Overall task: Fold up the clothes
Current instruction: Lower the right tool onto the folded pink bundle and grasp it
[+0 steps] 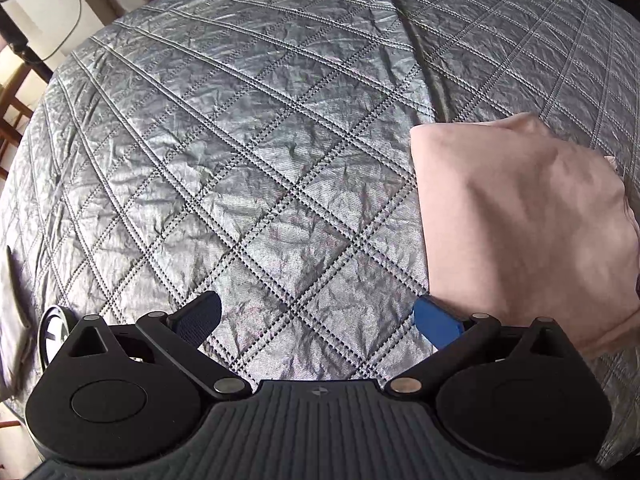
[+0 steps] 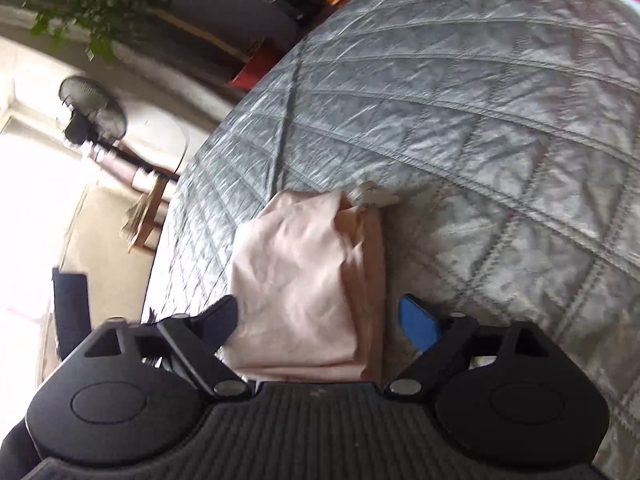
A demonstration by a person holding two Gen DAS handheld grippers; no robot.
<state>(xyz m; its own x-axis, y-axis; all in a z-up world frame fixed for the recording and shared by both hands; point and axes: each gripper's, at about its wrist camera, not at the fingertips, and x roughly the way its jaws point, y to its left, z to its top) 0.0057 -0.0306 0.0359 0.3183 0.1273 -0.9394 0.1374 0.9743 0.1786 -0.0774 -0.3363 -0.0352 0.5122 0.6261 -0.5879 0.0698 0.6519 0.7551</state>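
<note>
A pale pink folded garment point(image 1: 520, 220) lies on the grey quilted bedspread point(image 1: 240, 140), at the right of the left wrist view. My left gripper point(image 1: 316, 308) hangs open over bare quilt just left of it, and its blue right pad point(image 1: 436, 324) sits near the garment's lower left corner. In the right wrist view the same garment point(image 2: 304, 272) lies lengthwise between the fingers of my right gripper point(image 2: 320, 308), with a white label point(image 2: 372, 194) at its far end. The jaws stand apart. The blue pad point(image 2: 416, 324) is clear of the cloth, so nothing is gripped.
The bedspread point(image 2: 480, 120) stretches far beyond the garment. Past the bed's edge stand a black fan point(image 2: 92, 108), a wooden chair point(image 2: 148, 216), a leafy plant point(image 2: 80, 0) and a red object point(image 2: 256, 68). A round white item point(image 1: 56, 332) lies at the near left edge.
</note>
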